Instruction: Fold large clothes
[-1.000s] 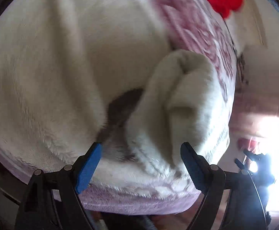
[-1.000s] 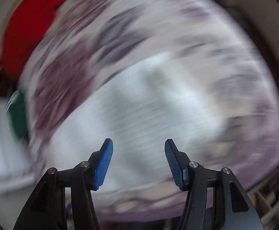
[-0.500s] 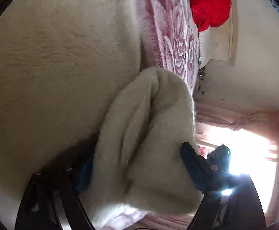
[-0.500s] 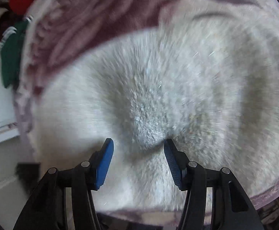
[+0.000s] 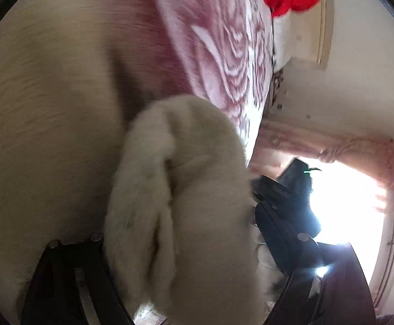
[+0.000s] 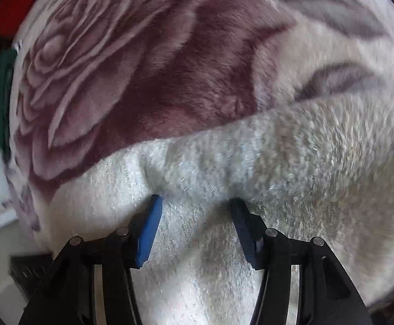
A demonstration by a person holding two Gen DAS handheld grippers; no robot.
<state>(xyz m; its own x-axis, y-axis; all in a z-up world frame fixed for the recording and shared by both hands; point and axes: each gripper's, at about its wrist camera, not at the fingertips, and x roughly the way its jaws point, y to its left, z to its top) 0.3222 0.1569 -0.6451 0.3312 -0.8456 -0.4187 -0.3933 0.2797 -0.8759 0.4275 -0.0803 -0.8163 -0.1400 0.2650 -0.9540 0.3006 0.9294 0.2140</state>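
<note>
rose-patterned blanket [image 6: 148, 75] fills the background, my right gripper [image 6: 195, 211] presses its parted fingers into the cream fleece garment [image 6: 251, 178] below a fold edge running left to right, while my left gripper [image 5: 180, 243] clasps a bunched wad at lower centre.

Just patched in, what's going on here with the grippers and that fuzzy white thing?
A person is working a large white fleece garment spread on a rose-print blanket, with a handheld gripper in each hand. The left gripper has a thick bunched fold of the fleece between its wide-set jaws, though a firm clamp cannot be confirmed. The right gripper points down, its fingers pressing into the fleece near its edge, with the pile bulging between them. No fold is finished yet.
</note>
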